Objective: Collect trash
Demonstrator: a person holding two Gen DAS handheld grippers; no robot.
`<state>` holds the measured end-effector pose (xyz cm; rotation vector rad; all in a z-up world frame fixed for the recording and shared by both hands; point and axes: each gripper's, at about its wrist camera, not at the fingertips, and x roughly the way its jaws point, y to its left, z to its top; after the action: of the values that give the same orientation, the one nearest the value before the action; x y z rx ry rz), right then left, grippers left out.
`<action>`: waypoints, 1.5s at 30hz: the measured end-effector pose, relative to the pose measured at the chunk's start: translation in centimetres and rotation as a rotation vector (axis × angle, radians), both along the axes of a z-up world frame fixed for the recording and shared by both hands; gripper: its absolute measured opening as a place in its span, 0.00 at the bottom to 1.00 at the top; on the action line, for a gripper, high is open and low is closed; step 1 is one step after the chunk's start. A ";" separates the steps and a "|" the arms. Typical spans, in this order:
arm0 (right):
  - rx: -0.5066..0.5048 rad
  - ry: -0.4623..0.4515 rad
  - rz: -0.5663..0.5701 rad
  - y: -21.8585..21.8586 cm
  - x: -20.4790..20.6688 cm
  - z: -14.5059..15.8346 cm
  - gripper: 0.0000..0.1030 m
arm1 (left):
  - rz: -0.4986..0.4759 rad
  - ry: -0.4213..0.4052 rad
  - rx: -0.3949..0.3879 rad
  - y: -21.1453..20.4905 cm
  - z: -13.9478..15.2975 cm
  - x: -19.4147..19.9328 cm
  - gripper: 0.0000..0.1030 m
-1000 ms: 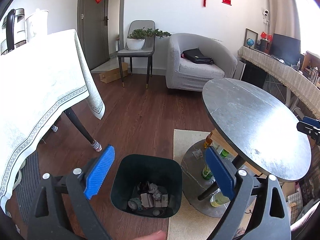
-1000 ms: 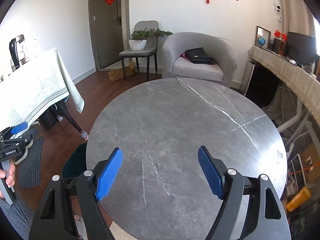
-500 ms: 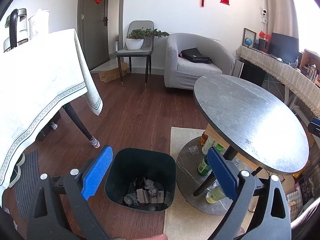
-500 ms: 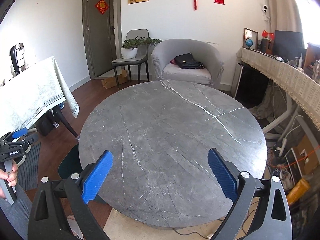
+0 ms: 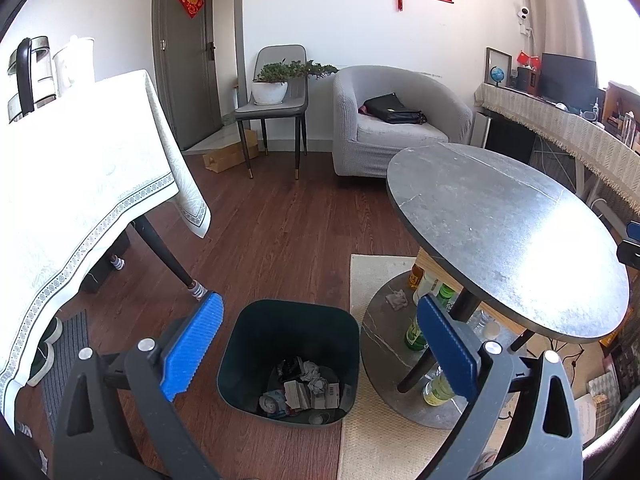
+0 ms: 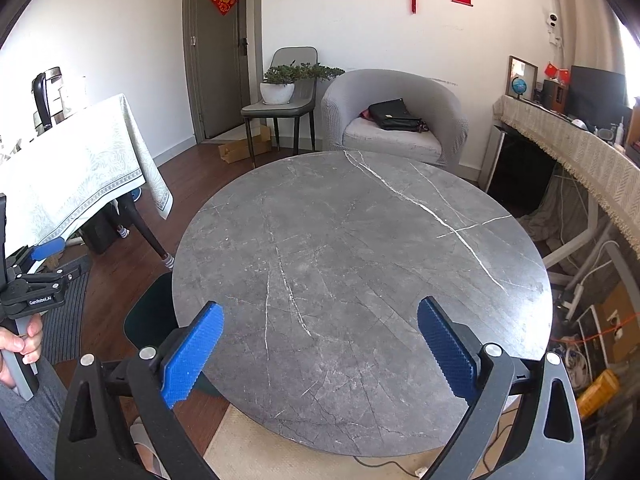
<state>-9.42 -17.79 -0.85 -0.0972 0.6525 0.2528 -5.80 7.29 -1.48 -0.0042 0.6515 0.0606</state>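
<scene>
Right wrist view: right gripper [image 6: 318,344], jaws just opened wide with nothing between them, hung over the bare round grey marble surface [image 6: 360,264]. Left gripper [image 5: 320,344], jaws released, overlooked the dark green bin [image 5: 256,352] holding crumpled trash [image 5: 308,388]; collection looked nearly finished.

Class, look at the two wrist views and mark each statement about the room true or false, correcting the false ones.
1. The bin already holds trash. True.
2. The bin stands on top of the round table. False: it stands on the floor beside the table.
3. The right gripper is clamped on a bottle. False: its jaws have just been opening, they stand wide and nothing is between them.
4. A black bag lies on the grey armchair. True.
5. Bottles stand on the table's lower shelf. True.
6. The potted plant sits on the floor. False: it sits on the chair by the door.
</scene>
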 end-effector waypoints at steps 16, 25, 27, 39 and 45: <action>-0.003 0.000 0.000 0.2 0.0 0.0 0.96 | -0.009 -0.002 -0.010 0.1 0.0 0.1 0.96; -0.005 0.003 0.000 0.2 0.1 0.0 0.96 | -0.011 0.001 -0.010 0.0 0.0 0.1 0.96; -0.003 0.003 0.000 0.2 0.1 0.0 0.96 | -0.011 0.001 -0.011 0.0 0.0 0.1 0.96; -0.008 0.002 0.003 0.4 0.1 -0.3 0.96 | -0.011 -0.002 -0.014 0.0 -0.1 0.1 0.96; -0.010 0.004 0.003 0.5 0.1 -0.4 0.96 | -0.010 -0.002 -0.013 -0.2 0.0 0.0 0.96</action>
<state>-9.30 -17.27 -1.21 -0.1070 0.6574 0.2533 -5.79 7.13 -1.43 -0.0134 0.6497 0.0466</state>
